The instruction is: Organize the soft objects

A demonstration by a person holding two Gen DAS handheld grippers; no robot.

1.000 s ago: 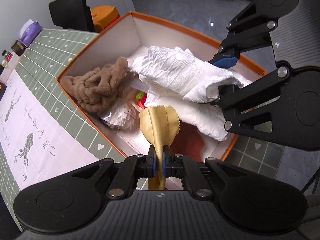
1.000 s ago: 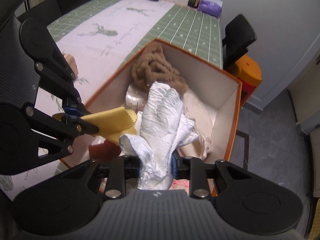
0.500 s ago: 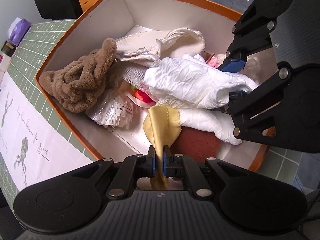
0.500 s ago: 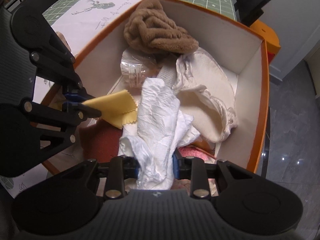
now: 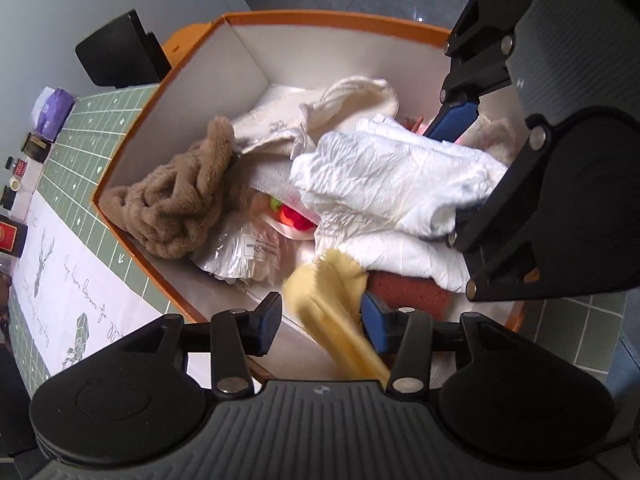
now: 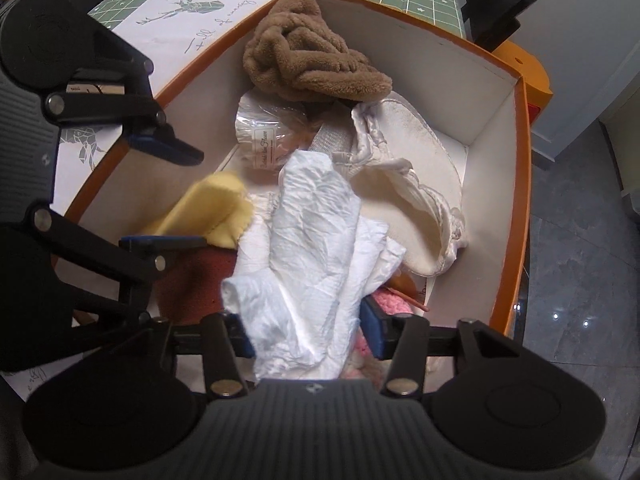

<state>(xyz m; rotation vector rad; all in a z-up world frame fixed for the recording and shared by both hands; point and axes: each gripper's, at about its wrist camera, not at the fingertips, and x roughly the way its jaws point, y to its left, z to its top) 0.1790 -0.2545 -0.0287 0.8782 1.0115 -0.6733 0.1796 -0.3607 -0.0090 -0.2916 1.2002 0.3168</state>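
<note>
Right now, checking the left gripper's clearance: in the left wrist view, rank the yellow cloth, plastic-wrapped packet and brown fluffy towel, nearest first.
From the left gripper, whose jaws are opening:
1. Yellow cloth, between the jaws.
2. Plastic-wrapped packet, just beyond, left.
3. Brown fluffy towel, farther left, against the box wall.

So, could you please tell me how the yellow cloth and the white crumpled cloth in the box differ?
The yellow cloth is small, smooth and blurred; the white crumpled cloth is larger, wrinkled and sharp. The yellow one lies between the left gripper's opening fingers, the white between the right gripper's. Both are over the orange box.
</note>
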